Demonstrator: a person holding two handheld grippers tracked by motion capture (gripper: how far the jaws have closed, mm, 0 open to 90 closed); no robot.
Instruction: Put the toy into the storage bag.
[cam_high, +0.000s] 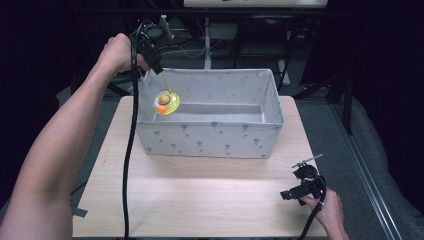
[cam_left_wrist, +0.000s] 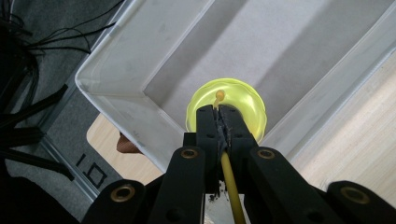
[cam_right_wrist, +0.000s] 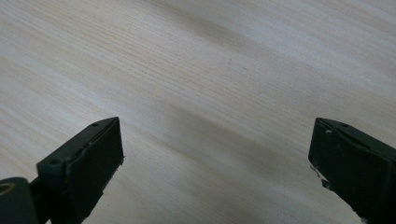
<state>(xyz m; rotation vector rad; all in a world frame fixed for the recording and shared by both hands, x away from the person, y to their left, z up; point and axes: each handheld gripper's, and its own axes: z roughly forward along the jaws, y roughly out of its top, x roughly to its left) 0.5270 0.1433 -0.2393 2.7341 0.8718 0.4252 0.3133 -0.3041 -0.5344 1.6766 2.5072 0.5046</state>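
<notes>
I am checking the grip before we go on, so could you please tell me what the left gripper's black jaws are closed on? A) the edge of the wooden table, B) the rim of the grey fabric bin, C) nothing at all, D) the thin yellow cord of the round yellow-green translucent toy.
D: in the left gripper view the left gripper pinches the thin yellow cord, with the round yellow-green translucent toy hanging over the grey fabric bin.

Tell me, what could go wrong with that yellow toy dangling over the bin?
1. The left gripper pinches only the thin yellow stalk, so the yellow toy could slip out.
2. The toy hangs close to the left wall of the fabric bin; it might catch the rim and tip out.
3. The left gripper's cable trails across the table and could snag.
</notes>
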